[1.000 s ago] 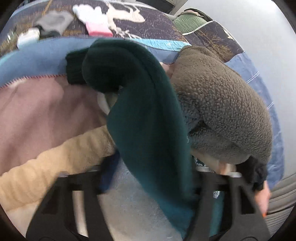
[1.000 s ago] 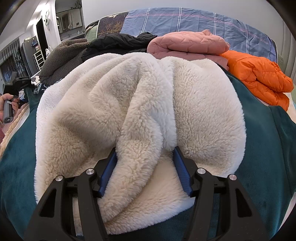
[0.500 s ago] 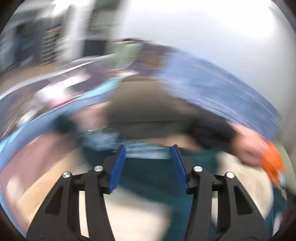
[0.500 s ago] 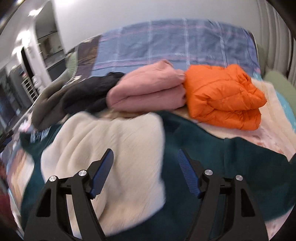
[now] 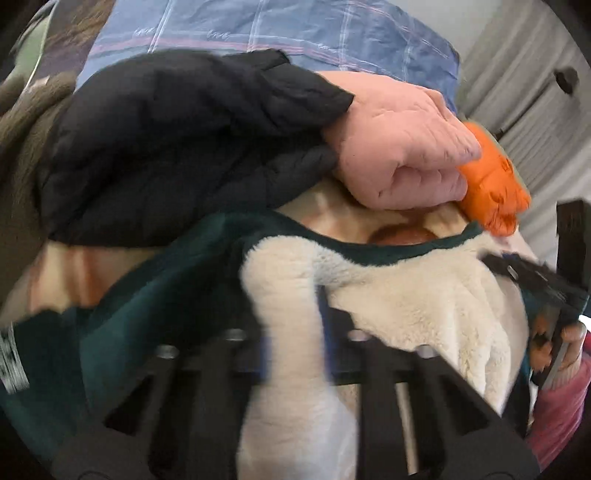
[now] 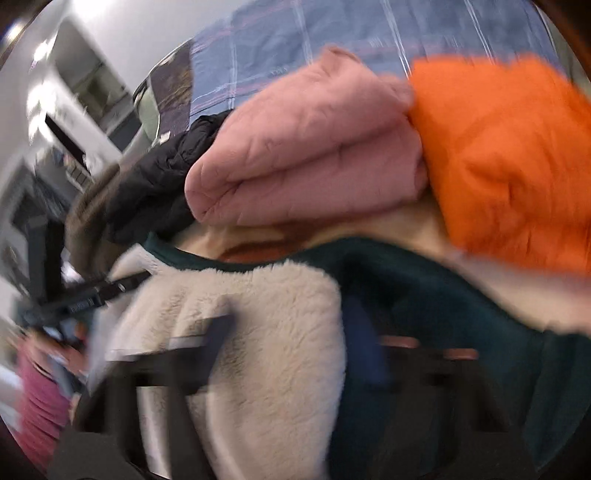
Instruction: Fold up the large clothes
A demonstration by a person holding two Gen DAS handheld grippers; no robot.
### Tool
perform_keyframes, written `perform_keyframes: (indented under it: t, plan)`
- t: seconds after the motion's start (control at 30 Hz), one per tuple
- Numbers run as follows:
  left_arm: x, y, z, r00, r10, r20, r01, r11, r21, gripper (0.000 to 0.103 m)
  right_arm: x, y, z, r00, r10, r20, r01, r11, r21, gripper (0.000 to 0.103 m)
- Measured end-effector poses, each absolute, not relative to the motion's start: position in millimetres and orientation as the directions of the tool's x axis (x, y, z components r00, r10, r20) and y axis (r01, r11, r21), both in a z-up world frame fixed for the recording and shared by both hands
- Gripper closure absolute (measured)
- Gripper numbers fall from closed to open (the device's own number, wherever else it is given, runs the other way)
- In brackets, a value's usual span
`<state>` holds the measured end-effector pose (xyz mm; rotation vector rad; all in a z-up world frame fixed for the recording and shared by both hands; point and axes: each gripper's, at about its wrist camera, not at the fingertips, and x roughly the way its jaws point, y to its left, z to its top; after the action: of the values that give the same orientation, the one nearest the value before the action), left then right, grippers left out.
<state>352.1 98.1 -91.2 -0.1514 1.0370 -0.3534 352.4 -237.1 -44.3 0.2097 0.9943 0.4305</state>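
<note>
Fleece-lined green garment [image 5: 399,295] lying on the bed before the folded jackets [image 5: 399,155]; left gripper [image 5: 291,332] and right gripper [image 6: 291,332], jaws having just closed, are clamping its cream edge running crosswise between both hands

Bed [image 5: 280,26] heaped with clothes
A blue plaid cover [image 6: 332,40] spreads over the far end. On a cream blanket [image 5: 332,214] lie a black jacket [image 5: 177,147], a folded pink jacket [image 6: 306,162] just beside it, and a folded orange jacket [image 6: 509,155] touching the pink one. Nearer, a green fleece [image 6: 424,288] with cream lining [image 5: 406,295] lies on the same blanket
</note>
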Motion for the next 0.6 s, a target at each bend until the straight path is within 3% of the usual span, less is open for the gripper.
perform_keyframes:
  t: [0.07, 0.1, 0.17, 0.2, 0.27, 0.33, 0.4, 0.43, 0.47, 0.5, 0.53, 0.6]
  plan:
    - [353.9, 100.0, -80.1, 0.522, -0.347, -0.779, 0.222, 0.937, -0.269, 0.091, 359.3, -245.6, -39.3, 0.546, 0.434, -0.717, -0.22, 0.9, 0.377, 0.096]
    - [355.7, 101.0, -74.4, 0.576, -0.33, -0.748, 0.226, 0.943, -0.242, 0.092, 364.7, -253.0, -39.6, 0.612, 0.354, -0.707, -0.159, 0.931, 0.328, 0.103]
    - [361.4, 95.5, -82.2, 0.611, -0.293, -0.735, 0.228, 0.955, -0.19, 0.092, 376.0, -263.3, -56.7, 0.637, 0.195, -0.745, -0.058, 0.977, 0.206, 0.103]
    - [364.9, 94.1, -98.4, 0.604, -0.279, -0.747, 0.222, 0.959, -0.178, 0.091, 383.9, -275.4, -84.0, 0.574, 0.196, -0.796, 0.002, 0.971, 0.24, 0.103]
    - [365.8, 97.8, -118.1, 0.6, -0.29, -0.745, 0.215, 0.956, -0.198, 0.09, 379.3, -290.2, -100.2, 0.559, 0.275, -0.782, 0.027, 0.937, 0.349, 0.103]
    - [362.3, 102.3, -109.6, 0.61, -0.313, -0.728, 0.224, 0.949, -0.22, 0.089, 368.2, -293.0, -81.5, 0.597, 0.302, -0.743, 0.007, 0.924, 0.381, 0.103]
    - [357.6, 106.1, -101.3, 0.605, -0.315, -0.731, 0.222, 0.949, -0.225, 0.083, 357.8, -293.1, -55.9, 0.627, 0.359, -0.691, -0.037, 0.9, 0.434, 0.097]
    - [353.2, 107.5, -99.3, 0.612, -0.301, -0.732, 0.217, 0.953, -0.211, 0.075, 350.9, -291.5, -40.1, 0.645, 0.4, -0.651, -0.07, 0.879, 0.471, 0.073]
    - [350.7, 103.6, -98.0, 0.629, -0.268, -0.73, 0.202, 0.963, -0.18, 0.056, 345.3, -288.0, -27.8, 0.657, 0.419, -0.626, -0.096, 0.871, 0.483, 0.04]
    - [345.9, 102.3, -95.0, 0.646, -0.251, -0.721, 0.202, 0.967, -0.156, 0.054, 339.5, -277.6, -15.0, 0.657, 0.431, -0.618, -0.134, 0.874, 0.467, 0.027]
    - [343.1, 102.9, -93.8, 0.649, -0.26, -0.715, 0.213, 0.964, -0.157, 0.054, 338.6, -267.4, -12.5, 0.634, 0.442, -0.634, -0.166, 0.879, 0.447, 0.022]
    - [341.9, 105.1, -94.7, 0.649, -0.258, -0.716, 0.203, 0.965, -0.163, 0.062, 344.8, -233.7, -27.5, 0.499, 0.431, -0.752, -0.201, 0.902, 0.383, 0.022]
